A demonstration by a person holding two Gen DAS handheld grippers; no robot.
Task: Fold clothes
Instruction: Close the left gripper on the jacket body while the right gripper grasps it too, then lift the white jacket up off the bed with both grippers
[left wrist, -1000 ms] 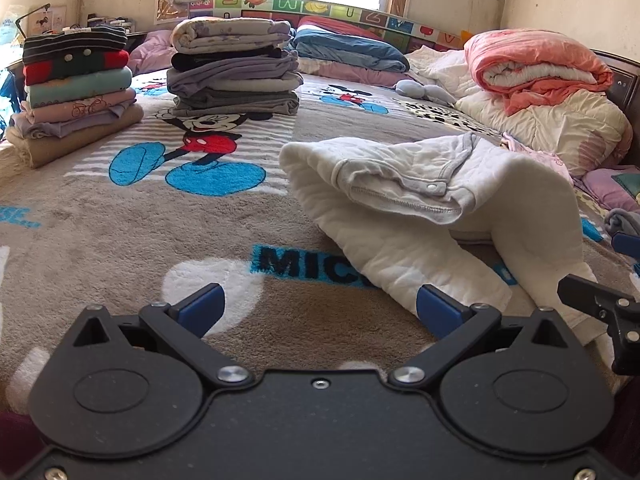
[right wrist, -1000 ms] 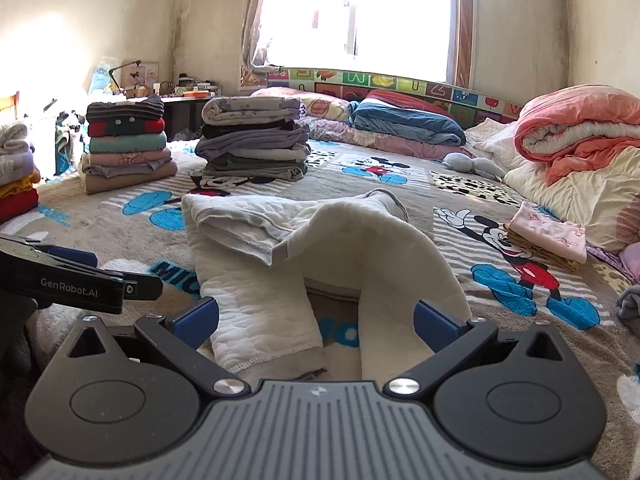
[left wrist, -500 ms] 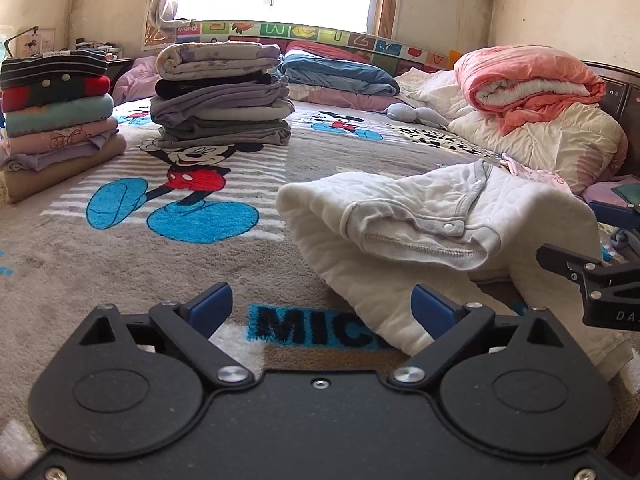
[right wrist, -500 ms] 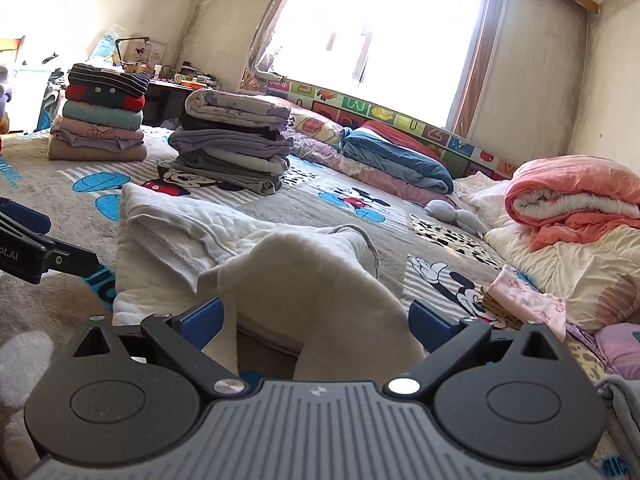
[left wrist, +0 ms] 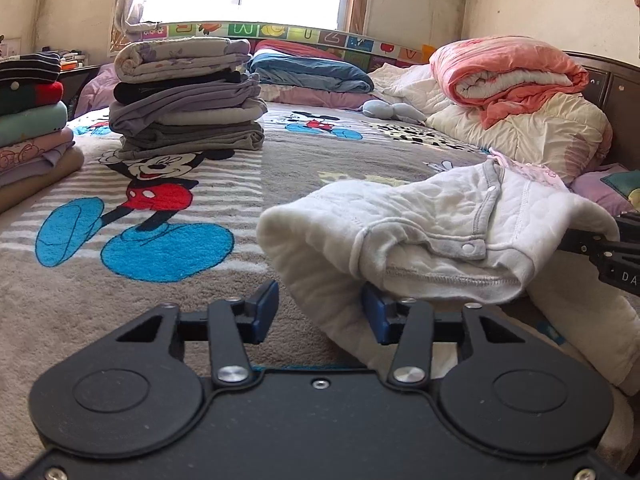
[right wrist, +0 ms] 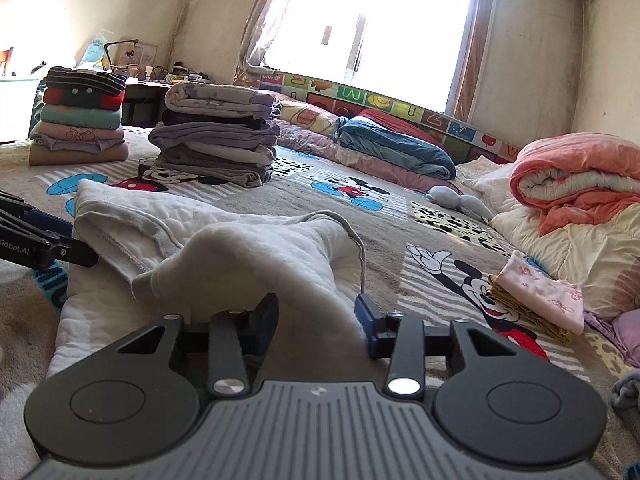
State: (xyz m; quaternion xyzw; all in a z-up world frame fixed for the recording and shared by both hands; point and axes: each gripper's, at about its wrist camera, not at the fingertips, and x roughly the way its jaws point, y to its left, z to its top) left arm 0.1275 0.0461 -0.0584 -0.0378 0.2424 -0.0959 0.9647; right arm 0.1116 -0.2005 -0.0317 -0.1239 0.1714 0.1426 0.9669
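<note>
In the left wrist view, bare Mickey-print blanket [left wrist: 224,184] is lying open across the left and centre of the frame, with a stack of folded clothes [left wrist: 188,92] standing at upper left centre, a second stack [left wrist: 32,128] cut by the left edge, and a pink and cream quilt pile [left wrist: 516,100] crowding the upper right. The white quilted garment [left wrist: 420,236] is lying humped at centre right, its lower fold hanging toward the bottom. The left gripper [left wrist: 320,314] has just been closing; its blue pads [left wrist: 266,312] are standing partly apart with the garment's near edge reaching between them, touching the right pad, but whether they are pressing it I cannot tell. The right gripper's black tip is poking in at the right edge against the garment. In the right wrist view, the garment [right wrist: 208,248] is filling the lower left and centre, while open blanket [right wrist: 400,216] is running to the right toward a small folded pink piece [right wrist: 540,292], hidden from the other camera. The right gripper [right wrist: 318,320] has also just been closing, its jaws partly apart around a raised fold of white cloth; a firm clamp cannot be told. The left gripper [right wrist: 44,244] is entering at the left edge.
</note>
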